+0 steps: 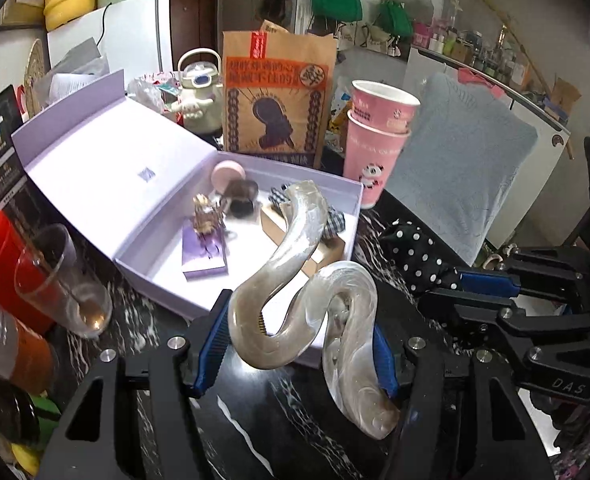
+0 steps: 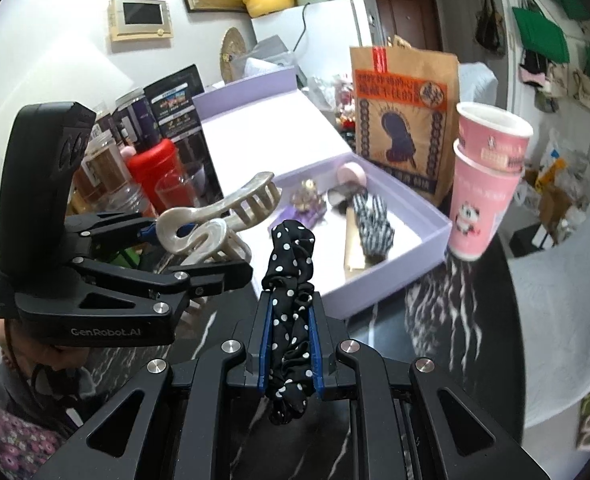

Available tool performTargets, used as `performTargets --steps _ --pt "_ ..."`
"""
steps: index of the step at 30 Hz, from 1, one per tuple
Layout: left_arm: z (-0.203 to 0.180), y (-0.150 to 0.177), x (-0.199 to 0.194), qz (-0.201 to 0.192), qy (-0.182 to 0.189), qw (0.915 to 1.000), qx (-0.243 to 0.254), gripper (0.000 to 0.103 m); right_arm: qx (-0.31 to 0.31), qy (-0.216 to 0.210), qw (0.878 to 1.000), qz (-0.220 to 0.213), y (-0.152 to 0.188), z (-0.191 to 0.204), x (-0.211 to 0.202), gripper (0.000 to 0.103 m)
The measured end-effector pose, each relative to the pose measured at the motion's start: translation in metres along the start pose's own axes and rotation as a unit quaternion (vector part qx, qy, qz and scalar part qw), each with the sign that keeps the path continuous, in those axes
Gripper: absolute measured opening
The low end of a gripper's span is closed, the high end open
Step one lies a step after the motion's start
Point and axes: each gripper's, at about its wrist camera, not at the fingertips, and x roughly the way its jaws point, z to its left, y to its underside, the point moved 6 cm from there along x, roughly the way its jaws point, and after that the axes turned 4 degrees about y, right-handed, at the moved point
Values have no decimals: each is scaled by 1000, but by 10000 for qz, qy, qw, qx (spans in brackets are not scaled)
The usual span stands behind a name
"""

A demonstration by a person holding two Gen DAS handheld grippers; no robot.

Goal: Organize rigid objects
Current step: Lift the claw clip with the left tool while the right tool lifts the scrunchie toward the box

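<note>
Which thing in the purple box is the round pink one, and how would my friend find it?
Find the open lilac box on the dark marbled table. Look to its far end, in front of the brown paper bag. The pink disc leans there, the only smooth, plain round thing beside the checked fabric piece and the purple packet.

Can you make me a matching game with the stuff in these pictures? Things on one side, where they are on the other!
Things:
1. hair claw
2. polka-dot scrunchie
3. purple card
4. pink cups

Places:
A. standing next to the box
B. in the right gripper
C. lying in the lilac box
D. in the left gripper

Pairs: 1-D, 2-B, 3-C, 4-A
</note>
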Motion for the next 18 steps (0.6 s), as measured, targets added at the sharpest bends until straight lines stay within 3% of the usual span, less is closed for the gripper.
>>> performTargets --steps 18 --pt "40 -49 12 -248 -327 9991 -113 61 -313 180 9988 -339 -64 -21 22 16"
